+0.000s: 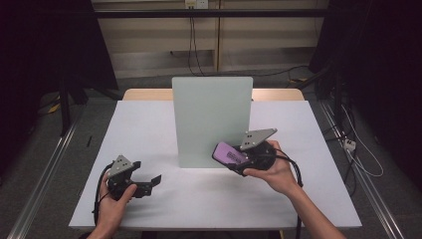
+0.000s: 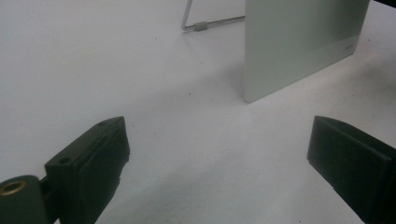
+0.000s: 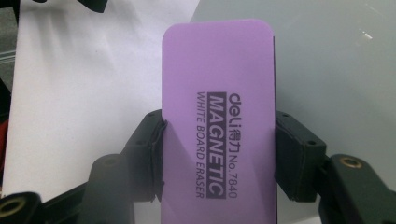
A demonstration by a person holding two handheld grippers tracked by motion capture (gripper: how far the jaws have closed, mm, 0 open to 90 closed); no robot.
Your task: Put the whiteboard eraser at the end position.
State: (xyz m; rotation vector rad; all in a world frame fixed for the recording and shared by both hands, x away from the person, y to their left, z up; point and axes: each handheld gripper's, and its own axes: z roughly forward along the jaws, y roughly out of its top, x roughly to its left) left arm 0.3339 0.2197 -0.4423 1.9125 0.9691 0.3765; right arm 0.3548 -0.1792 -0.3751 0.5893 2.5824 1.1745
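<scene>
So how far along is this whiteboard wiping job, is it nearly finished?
Done: the purple eraser is picked up, clamped between the right gripper's jaws. In hand: it is held in front of the lower right part of the upright board; whether it touches is hard to tell. The left gripper waits open over the table. Left: probably the wiping itself and setting the eraser down.

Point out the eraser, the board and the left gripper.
eraser (image 3: 217, 135), right gripper view, on its printed purple face.
board (image 1: 211, 119), high view, middle of its pale front.
left gripper (image 1: 149, 181), high view, between its open jaws.
</scene>
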